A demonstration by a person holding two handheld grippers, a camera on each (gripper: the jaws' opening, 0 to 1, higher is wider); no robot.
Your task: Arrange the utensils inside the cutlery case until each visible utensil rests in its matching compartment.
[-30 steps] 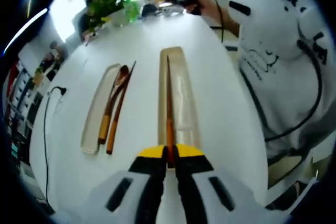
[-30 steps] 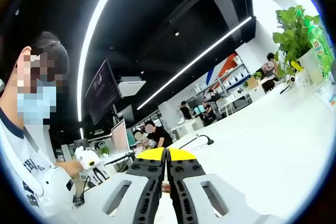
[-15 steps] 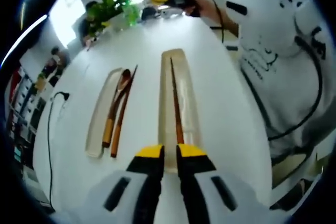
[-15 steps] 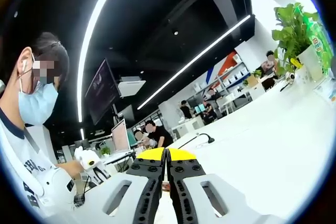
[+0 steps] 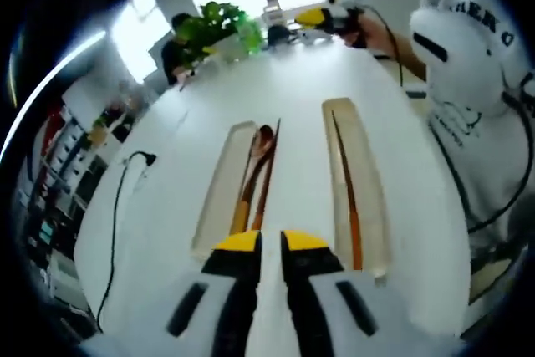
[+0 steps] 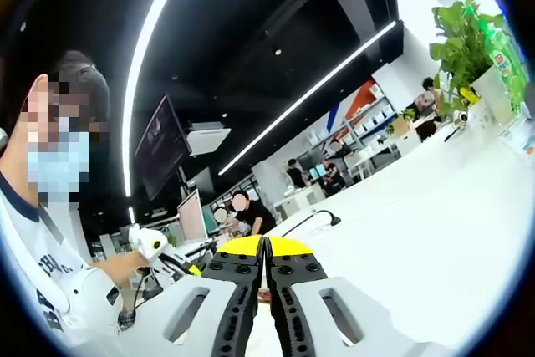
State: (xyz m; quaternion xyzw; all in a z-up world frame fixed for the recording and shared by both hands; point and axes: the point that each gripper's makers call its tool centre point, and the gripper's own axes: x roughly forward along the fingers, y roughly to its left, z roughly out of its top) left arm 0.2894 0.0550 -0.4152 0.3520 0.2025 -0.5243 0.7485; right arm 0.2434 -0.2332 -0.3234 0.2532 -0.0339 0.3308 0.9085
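Released since a second ago, one chopstick [image 5: 346,181] now lies in the right case half [image 5: 373,206], and the left hand-held gripper [image 5: 267,244], jaws a little apart and empty, has swung toward the left case half [image 5: 216,198], where the wooden spoon [image 5: 251,175] and second chopstick [image 5: 266,175] lie, seemingly over its inner edge though the fisheye blurs that. Next step, by my judgement: lift that second chopstick across beside its mate. White tabletop [image 5: 167,206], cable [image 5: 113,215] and potted plant [image 5: 213,27] in an open office; right hand-held gripper [image 6: 265,246] closed on nothing, raised toward the room.
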